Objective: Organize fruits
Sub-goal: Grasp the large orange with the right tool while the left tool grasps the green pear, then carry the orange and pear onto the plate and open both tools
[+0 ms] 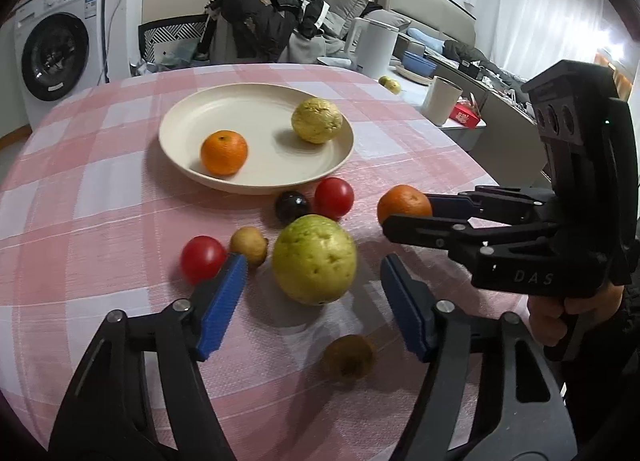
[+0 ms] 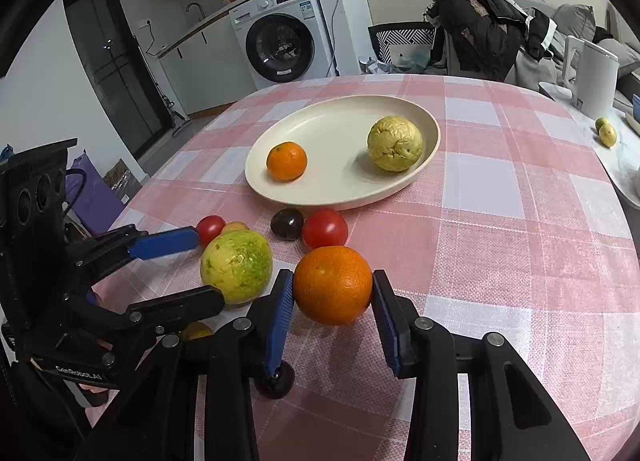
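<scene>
A cream plate (image 1: pixel 256 181) (image 2: pixel 344 197) on the pink checked table holds a small orange (image 1: pixel 224 152) (image 2: pixel 287 160) and a wrinkled yellow guava (image 1: pixel 317 120) (image 2: pixel 395 143). My right gripper (image 2: pixel 332 293) (image 1: pixel 404 211) is shut on a larger orange (image 2: pixel 333 284) (image 1: pixel 403 202), in front of the plate. My left gripper (image 1: pixel 312 277) (image 2: pixel 192 261) is open, its blue pads on either side of a green guava (image 1: pixel 314 259) (image 2: pixel 237 266) that rests on the cloth.
Loose on the cloth lie two red tomatoes (image 1: pixel 334 197) (image 1: pixel 203 259), a dark plum (image 1: pixel 292 206), a small tan fruit (image 1: pixel 249 246) and a brown kiwi (image 1: pixel 349 357). A white kettle (image 1: pixel 374 46), a cup (image 1: pixel 442 99) and a bowl stand at the right.
</scene>
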